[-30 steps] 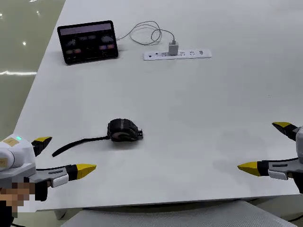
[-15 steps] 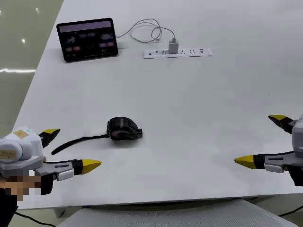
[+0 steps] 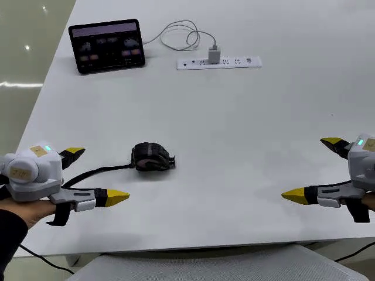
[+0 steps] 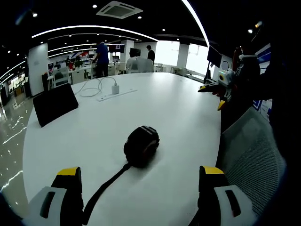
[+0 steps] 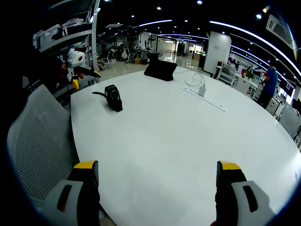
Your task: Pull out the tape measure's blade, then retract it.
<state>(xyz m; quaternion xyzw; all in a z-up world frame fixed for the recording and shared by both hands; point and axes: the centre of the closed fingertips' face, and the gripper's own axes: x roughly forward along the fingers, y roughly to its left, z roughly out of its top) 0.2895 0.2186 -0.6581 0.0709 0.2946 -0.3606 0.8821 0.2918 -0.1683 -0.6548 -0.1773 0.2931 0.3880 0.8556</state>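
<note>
The black tape measure [image 3: 152,157] lies just ahead of the left gripper [image 3: 99,174] (jaws spread wide, empty); the right gripper [image 3: 309,168], equally wide, sits well apart.

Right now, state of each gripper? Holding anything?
Left gripper: open, empty; the tape measure lies just ahead of it, untouched.
Right gripper: open, empty.
</note>
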